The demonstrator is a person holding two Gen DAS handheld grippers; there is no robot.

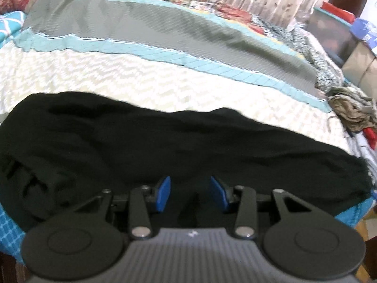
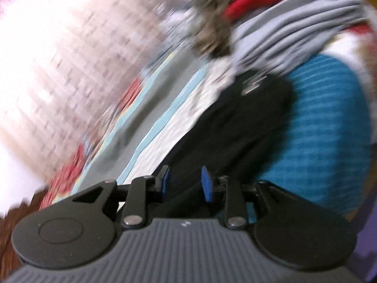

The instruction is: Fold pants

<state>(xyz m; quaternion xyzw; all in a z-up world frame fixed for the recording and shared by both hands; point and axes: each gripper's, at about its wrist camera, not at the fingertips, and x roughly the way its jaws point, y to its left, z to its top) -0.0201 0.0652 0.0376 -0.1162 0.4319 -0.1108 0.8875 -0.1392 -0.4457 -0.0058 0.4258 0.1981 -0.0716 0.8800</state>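
Blue-padded left gripper (image 1: 190, 194) poised over black pants (image 1: 165, 146) at the near edge of the bed (image 1: 141, 82)

Pants spread lengthwise along that edge over the white chevron cover, probably laid flat for folding; left jaws partly apart, dark cloth in the gap but no pad seen pressing it; right gripper (image 2: 185, 182) likewise narrowly parted over the same pants (image 2: 235, 127), view smeared, grip not discernible; loose clothes heap (image 1: 351, 108) at the bed's far right corner
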